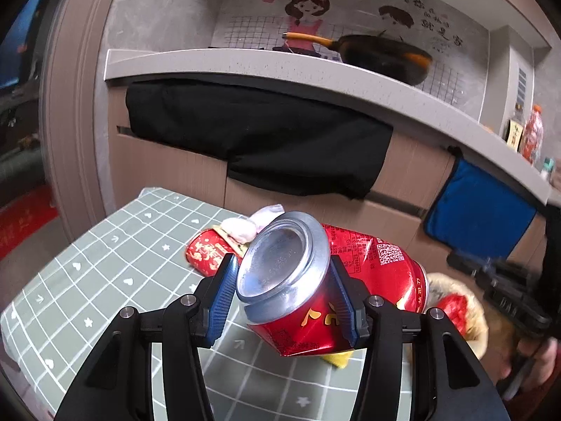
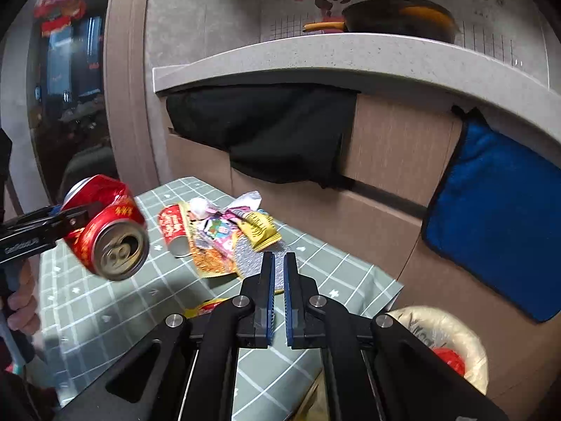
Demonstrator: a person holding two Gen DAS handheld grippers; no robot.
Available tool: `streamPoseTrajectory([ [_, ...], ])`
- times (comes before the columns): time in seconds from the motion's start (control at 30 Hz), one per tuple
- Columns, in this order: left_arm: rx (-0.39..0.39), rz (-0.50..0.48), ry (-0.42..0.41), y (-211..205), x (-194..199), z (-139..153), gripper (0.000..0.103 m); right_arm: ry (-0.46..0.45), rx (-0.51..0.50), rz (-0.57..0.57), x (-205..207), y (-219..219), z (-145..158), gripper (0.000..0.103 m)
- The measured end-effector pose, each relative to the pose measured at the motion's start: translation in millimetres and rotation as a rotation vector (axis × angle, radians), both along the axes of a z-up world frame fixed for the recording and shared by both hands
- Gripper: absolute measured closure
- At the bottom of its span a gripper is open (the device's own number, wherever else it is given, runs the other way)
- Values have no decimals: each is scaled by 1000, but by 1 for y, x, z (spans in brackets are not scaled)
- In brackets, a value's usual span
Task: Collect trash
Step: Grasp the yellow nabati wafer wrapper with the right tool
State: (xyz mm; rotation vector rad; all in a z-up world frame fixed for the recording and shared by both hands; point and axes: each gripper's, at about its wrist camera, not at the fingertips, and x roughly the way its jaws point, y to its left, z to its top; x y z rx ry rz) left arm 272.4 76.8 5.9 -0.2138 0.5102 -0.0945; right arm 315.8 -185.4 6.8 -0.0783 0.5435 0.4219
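My left gripper (image 1: 280, 277) is shut on a crushed red drink can (image 1: 315, 280) and holds it in the air above the table; the can also shows in the right wrist view (image 2: 105, 228). My right gripper (image 2: 277, 270) is shut and empty, above the table near a pile of snack wrappers (image 2: 224, 238). A second red can (image 2: 173, 228) lies on its side by the wrappers; it also shows in the left wrist view (image 1: 205, 252). A bin lined with a yellowish bag (image 2: 452, 333) stands on the floor to the right of the table, with red trash inside.
The table has a grey-green checked cloth (image 2: 105, 301). Behind it is a kitchen counter (image 2: 350, 56) with a black pan (image 2: 399, 17). A black cloth (image 2: 266, 129) and a blue towel (image 2: 498, 217) hang on the cabinet fronts. Bottles (image 1: 531, 133) stand on the counter at right.
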Motion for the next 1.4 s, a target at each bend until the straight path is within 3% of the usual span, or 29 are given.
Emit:
streamPoseTrajectory([
  [0.03,-15,-6,7,1,0,0,51,20,27,20,-1,-4,-3,98],
  [0.07,-21,-12,14,2,-2,0,51,44,47,42,-2,-6,-9,89],
  [0.1,-18,-14,16,2,-4,-2,51,77,68,63,0,-8,-16,69],
  [0.17,4,-10,23,4,-7,-7,51,129,106,90,1,-8,-32,49],
  [0.33,-28,42,71,26,-12,-31,51,248,122,153,6,18,-71,49],
  [0.43,-59,71,96,44,-12,-43,51,242,0,194,6,50,-83,50],
  [0.53,-77,80,112,57,-13,-52,51,178,-130,150,13,66,-87,50],
  [0.6,-92,82,115,65,-14,-57,51,194,-122,112,30,61,-93,50],
  [0.7,-112,79,123,71,-13,-62,51,304,-69,65,61,50,-115,50],
  [0.87,-126,82,146,80,-9,-73,51,387,-45,26,73,47,-140,49],
  [0.97,-136,87,162,83,-5,-79,51,402,-20,8,74,47,-141,44],
  [1.1,-159,86,186,83,-1,-86,51,414,-41,56,75,62,-143,18],
  [1.13,-158,83,188,81,0,-87,51,396,-94,66,73,68,-144,19],
  [1.17,-155,82,189,80,0,-87,51,360,-171,69,68,79,-145,27],
  [1.2,-150,80,190,79,0,-87,51,329,-173,96,62,82,-143,58],
  [1.23,-146,76,191,78,0,-86,51,314,-187,101,58,85,-140,68],
  [1.3,-139,72,185,76,0,-82,51,242,-253,87,46,91,-128,78],
  [1.4,-108,69,147,71,-4,-70,51,162,-245,109,27,92,-103,81],
])
